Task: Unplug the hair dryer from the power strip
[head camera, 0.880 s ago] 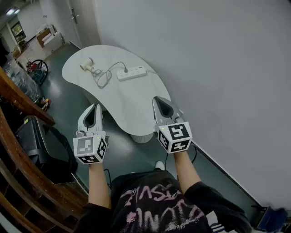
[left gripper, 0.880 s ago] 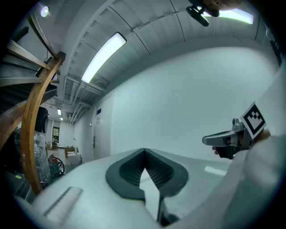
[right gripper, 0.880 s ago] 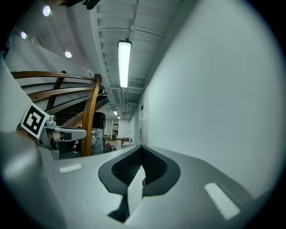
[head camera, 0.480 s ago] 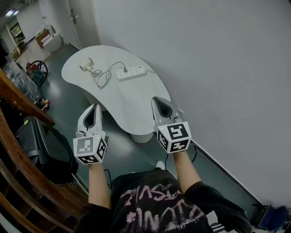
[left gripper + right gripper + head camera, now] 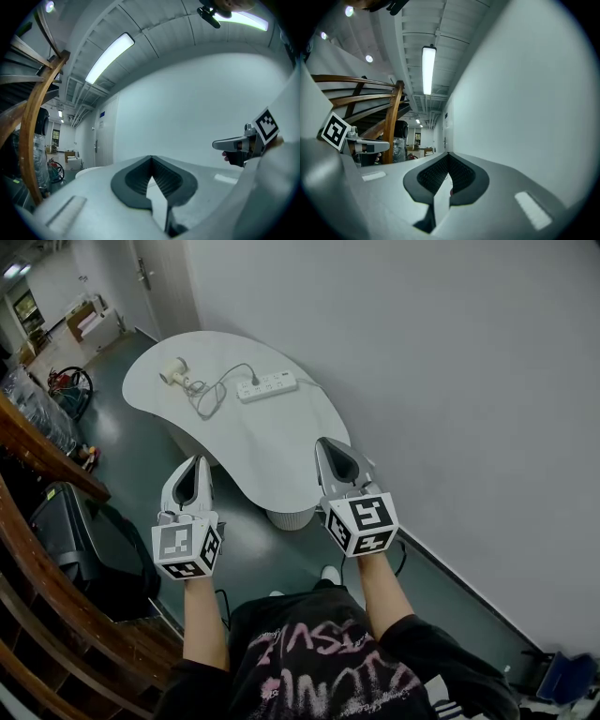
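- Left claw (image 5: pixel 199 461) & right claw (image 5: pixel 324 442): both pinched closed, empty, well short of the plug (image 5: pixel 255 383).
- Hair dryer (image 5: pixel 173 375) at desk's (image 5: pixel 272 460) 11 o'clock; power strip (image 5: pixel 267 386) at 12.
- Risk: pulling w/o pinning strip drags it; looped cord (image 5: pixel 211 401) may tug dryer.

The person held both bare forearms (image 5: pixel 202 615) forward in the lower middle of the head view. The left tool (image 5: pixel 196 463) was left of centre and the right tool (image 5: pixel 326 444) a little higher, right of centre, both pointing up the frame and well apart. Each tool's jaws were closed tip to tip with nothing between them.
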